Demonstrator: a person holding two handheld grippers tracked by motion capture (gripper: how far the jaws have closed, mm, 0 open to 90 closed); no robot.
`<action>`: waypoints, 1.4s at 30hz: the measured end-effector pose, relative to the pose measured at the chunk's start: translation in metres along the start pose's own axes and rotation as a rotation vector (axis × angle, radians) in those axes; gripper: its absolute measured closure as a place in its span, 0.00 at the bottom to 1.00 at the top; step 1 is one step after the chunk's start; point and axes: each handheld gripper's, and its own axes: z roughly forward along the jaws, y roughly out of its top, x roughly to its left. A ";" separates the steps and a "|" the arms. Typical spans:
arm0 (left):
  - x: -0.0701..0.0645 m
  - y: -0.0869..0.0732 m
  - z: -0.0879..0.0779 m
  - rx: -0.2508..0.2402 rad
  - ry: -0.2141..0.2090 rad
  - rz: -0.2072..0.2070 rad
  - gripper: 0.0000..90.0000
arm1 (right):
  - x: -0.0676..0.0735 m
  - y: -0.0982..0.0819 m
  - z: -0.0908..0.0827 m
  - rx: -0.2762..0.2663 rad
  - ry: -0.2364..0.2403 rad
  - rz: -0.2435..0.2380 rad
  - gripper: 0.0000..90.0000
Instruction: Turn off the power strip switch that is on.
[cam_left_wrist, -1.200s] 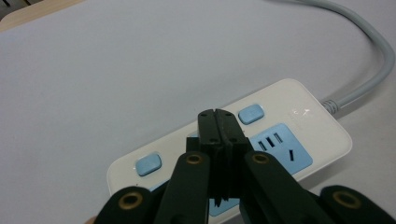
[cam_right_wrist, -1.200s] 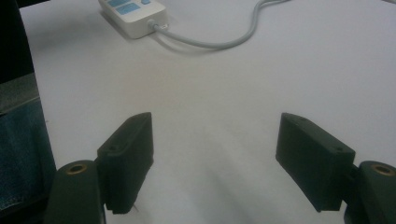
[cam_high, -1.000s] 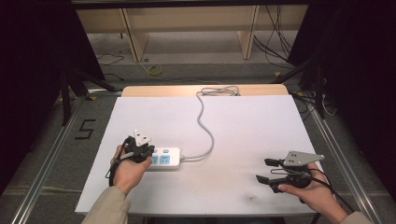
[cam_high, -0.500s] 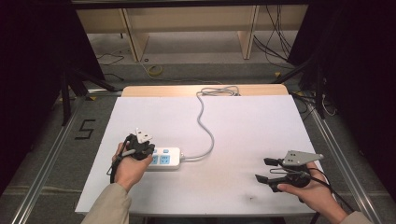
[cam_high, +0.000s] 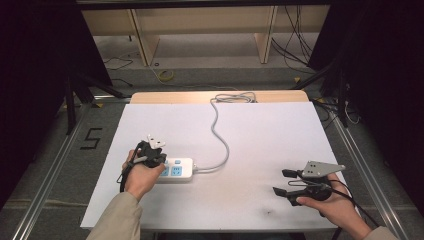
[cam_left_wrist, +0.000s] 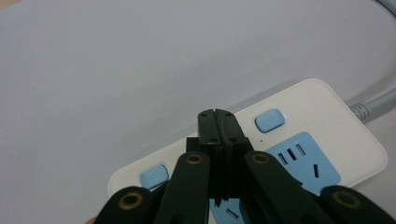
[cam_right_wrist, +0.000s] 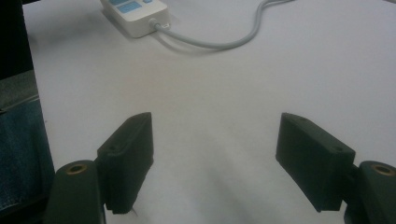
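Note:
A white power strip (cam_high: 181, 169) with blue sockets lies at the table's front left. My left gripper (cam_high: 161, 164) is over its left end. In the left gripper view the jaws of my left gripper (cam_left_wrist: 216, 117) are pressed together with nothing between them. The tips hover over the strip (cam_left_wrist: 327, 109), between a blue button (cam_left_wrist: 270, 120) and another blue button (cam_left_wrist: 154, 175). I cannot tell whether they touch it. My right gripper (cam_high: 283, 182) rests at the front right, open and empty (cam_right_wrist: 215, 140), pointing left toward the strip (cam_right_wrist: 135, 11).
A grey cable (cam_high: 220, 135) snakes from the strip's right end to the table's far edge and also shows in the right gripper view as a cable (cam_right_wrist: 219, 43). The white table top (cam_high: 270, 130) is bare between the two hands. Shelving and floor cables lie beyond.
My left gripper has edged slightly forward over the strip, jaws still together. The right hand has kept still.

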 end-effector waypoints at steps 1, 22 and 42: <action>0.000 0.000 0.001 0.003 -0.001 -0.002 1.00 | 0.000 0.000 0.000 0.000 0.000 0.000 0.31; 0.004 0.004 0.014 0.072 -0.011 -0.018 1.00 | 0.000 0.000 0.000 0.003 0.003 0.001 0.31; 0.002 0.009 0.020 0.132 -0.015 -0.009 1.00 | 0.000 0.000 0.001 0.009 0.008 -0.002 0.31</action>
